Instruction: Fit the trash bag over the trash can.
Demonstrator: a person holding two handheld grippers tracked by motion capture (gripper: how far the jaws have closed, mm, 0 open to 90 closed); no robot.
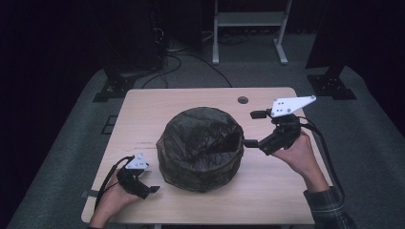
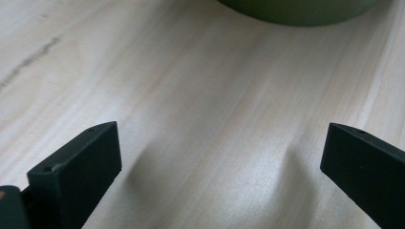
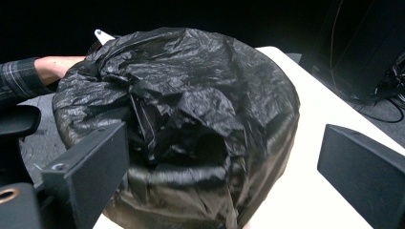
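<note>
bin: round, draped in a black bag (image 1: 200, 148), mid table (image 1: 143, 107)
left hand-held gripper (image 1: 154, 189): wide, holding nothing, near-left of bin
right hand-held gripper (image 1: 251, 129): wide too, nothing held, at bin's right

Round bin (image 1: 200, 167) upright mid-surface (image 1: 143, 109), draped in crinkled black trash bag (image 1: 198, 136); bag top bunched, dark gap at right.

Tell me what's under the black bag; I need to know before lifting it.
The bag drapes over a round bin; a green strip of wall peeks out at the bottom. The bin's contents are covered.
</note>
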